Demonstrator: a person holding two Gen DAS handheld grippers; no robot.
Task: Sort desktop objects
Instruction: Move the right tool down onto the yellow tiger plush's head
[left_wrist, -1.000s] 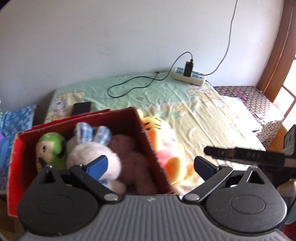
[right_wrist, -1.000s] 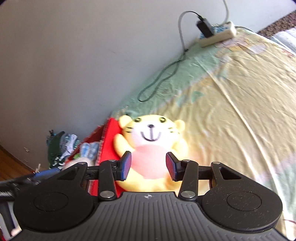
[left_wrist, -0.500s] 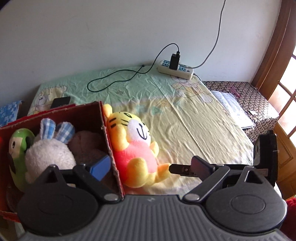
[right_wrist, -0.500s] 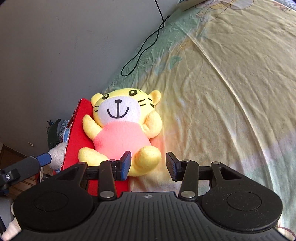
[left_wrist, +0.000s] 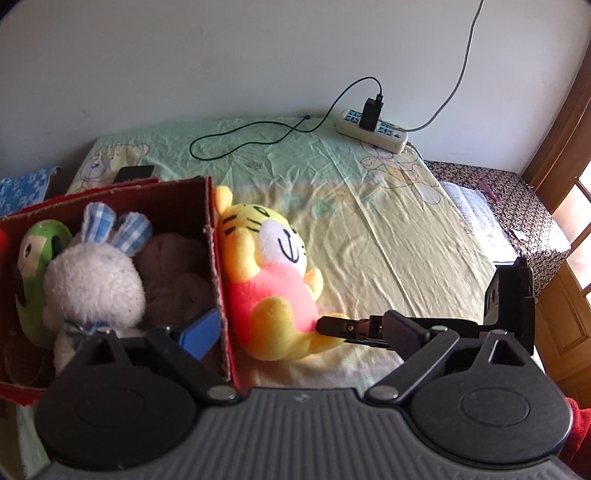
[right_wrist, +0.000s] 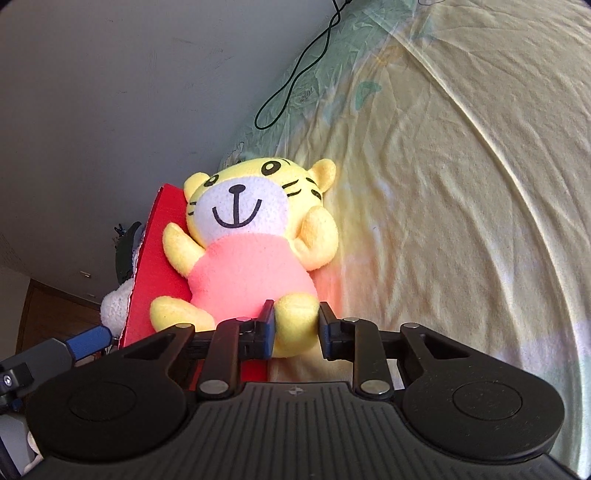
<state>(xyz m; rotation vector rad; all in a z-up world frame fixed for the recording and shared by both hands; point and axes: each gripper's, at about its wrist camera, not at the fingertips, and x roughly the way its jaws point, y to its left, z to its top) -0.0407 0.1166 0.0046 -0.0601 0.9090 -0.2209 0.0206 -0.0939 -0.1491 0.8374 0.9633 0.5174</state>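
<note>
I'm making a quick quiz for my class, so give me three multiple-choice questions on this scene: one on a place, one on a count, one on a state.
1. Where is the yellow tiger plush?
A. Inside the red box
B. Against the red box's outer wall
C. On the power strip

2. How many plush toys lie inside the box?
A. Three
B. One
C. Five

3. The right gripper's fingers are:
A. Around the tiger's foot
B. Over bare sheet
C. Around a cable

Answers: B, it leans outside the wall; A, green, white and brown toys show; A, the foot sits between the closing fingers.

Yellow, pink-bellied tiger plush (right_wrist: 251, 236) on bedsheet, against red box (left_wrist: 218, 280)
</note>
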